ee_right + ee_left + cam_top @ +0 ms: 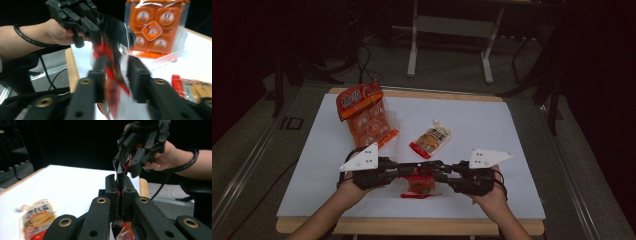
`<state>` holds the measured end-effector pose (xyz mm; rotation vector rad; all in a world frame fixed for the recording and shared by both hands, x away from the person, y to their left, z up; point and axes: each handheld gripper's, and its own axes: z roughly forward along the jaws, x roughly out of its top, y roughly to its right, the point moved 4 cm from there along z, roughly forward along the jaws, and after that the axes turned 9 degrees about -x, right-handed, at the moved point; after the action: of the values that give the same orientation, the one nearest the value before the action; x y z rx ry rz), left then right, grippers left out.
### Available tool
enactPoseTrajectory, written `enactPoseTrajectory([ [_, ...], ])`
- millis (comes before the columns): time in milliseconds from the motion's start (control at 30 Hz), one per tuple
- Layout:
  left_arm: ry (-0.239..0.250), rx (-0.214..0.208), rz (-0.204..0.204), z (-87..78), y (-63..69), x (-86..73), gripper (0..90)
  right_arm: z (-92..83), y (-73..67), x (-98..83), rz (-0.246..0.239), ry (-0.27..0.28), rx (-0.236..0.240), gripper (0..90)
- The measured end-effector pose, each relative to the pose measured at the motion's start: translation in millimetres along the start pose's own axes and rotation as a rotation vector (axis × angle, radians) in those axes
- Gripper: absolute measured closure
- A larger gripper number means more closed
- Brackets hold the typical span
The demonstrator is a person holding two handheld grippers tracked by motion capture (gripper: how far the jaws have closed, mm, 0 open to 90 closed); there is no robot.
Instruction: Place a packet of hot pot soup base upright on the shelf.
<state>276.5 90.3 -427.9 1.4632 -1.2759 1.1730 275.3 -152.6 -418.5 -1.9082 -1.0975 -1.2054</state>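
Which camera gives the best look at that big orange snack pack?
The right gripper view: the orange snack pack looms near, its round printed pieces clear through the wrapper. The high view shows the whole pack, standing at the back left of the white table top, but smaller.

Left gripper (398, 169) clamped tight, right gripper (447, 172) facing it with fingers parted.
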Motion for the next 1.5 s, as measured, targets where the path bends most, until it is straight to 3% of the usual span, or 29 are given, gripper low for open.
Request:
enactPoseTrajectory([
  [67, -0.002, 0.018, -0.001, -7.1, -3.2, 1.8, 87.9, -3.0, 2.9, -0.2, 0.011, 0.011, -0.014, 55.9],
  [233, -0.007, 0.061, 0.016, -23.5, -7.2, 8.4, 87.8, -7.5, 10.3, -1.3, 0.029, 0.037, -0.053, 27.5],
  [367, -0.009, 0.097, 0.031, -36.1, -11.9, 12.7, 87.7, -8.1, 16.2, -2.5, 0.001, 0.085, -0.097, 13.9],
  [533, -0.016, 0.130, 0.041, -49.0, -20.1, 14.0, 87.7, -8.9, 21.4, -6.3, -0.020, 0.069, -0.127, 13.9],
  [733, -0.023, 0.173, 0.049, -64.3, -34.2, 12.4, 87.6, -10.2, 27.7, -14.6, 0.003, 0.056, -0.137, 14.3],
  [900, -0.034, 0.200, 0.087, -76.9, -48.4, 11.0, 87.6, -9.9, 31.1, -22.0, 0.018, 0.038, -0.133, 14.6],
  [1067, -0.031, 0.212, 0.130, -90.8, -60.8, 10.5, 87.7, -10.9, 33.0, -25.5, 0.032, 0.033, -0.128, 14.7],
  [1200, -0.039, 0.209, 0.114, -98.6, -70.0, 7.1, 87.6, -10.4, 35.6, -28.2, 0.047, 0.031, -0.129, 15.1],
  [1267, -0.056, 0.206, 0.136, -101.2, -73.1, 2.9, 87.6, -9.9, 36.6, -29.1, 0.048, 0.032, -0.129, 15.1],
  [1333, -0.065, 0.204, 0.122, -103.0, -75.8, -0.9, 87.6, -9.7, 36.6, -29.5, 0.053, 0.032, -0.126, 15.3],
  [1367, -0.074, 0.211, 0.141, -104.2, -77.3, -3.6, 87.6, -9.5, 36.5, -30.0, 0.056, 0.031, -0.126, 15.3],
  [1433, -0.079, 0.214, 0.118, -106.3, -80.5, -9.1, 87.6, -9.2, 37.0, -30.6, 0.058, 0.030, -0.124, 15.3],
  [1500, -0.087, 0.218, 0.122, -108.0, -82.7, -14.5, 87.6, -9.0, 37.6, -31.2, 0.061, 0.031, -0.123, 15.3],
])
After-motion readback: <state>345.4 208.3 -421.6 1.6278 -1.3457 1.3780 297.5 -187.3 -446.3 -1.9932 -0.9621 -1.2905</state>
